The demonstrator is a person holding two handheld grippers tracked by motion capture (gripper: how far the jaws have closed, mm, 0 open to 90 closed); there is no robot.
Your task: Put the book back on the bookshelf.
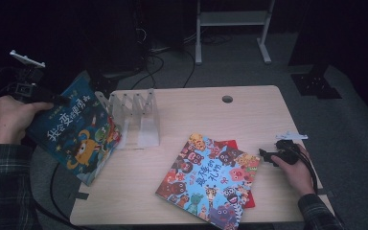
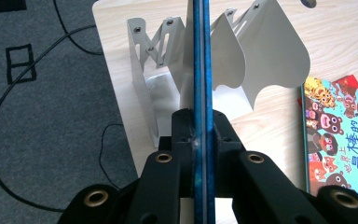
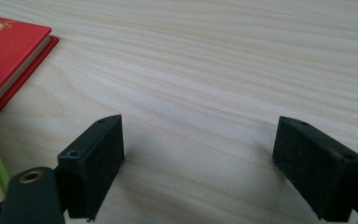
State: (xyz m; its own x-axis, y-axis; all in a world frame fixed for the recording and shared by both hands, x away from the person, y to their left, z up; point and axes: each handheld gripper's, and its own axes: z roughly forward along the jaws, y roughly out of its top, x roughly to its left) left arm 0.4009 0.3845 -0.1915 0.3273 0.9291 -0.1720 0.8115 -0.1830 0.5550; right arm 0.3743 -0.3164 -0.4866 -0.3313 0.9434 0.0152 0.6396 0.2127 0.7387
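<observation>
My left gripper [image 1: 52,98] is shut on a dark blue picture book [image 1: 79,132], held tilted in the air over the table's left edge. In the left gripper view the blue book [image 2: 201,70] runs edge-on between the closed jaws of the left gripper [image 2: 200,128], pointing at the clear metal book rack [image 2: 223,65]. The rack [image 1: 134,112] stands on the table just right of the book. My right gripper [image 1: 264,154] rests open on the wood beside a colourful animal book [image 1: 211,179] that lies on a red book [image 1: 230,143]. The right gripper [image 3: 198,154] holds nothing.
The wooden table [image 1: 249,105] has a round cable hole [image 1: 227,99] near its back edge. Black cables [image 1: 158,67] lie on the grey floor behind it, and a white frame [image 1: 232,28] stands farther back. The red book's corner [image 3: 9,56] lies left of my right gripper.
</observation>
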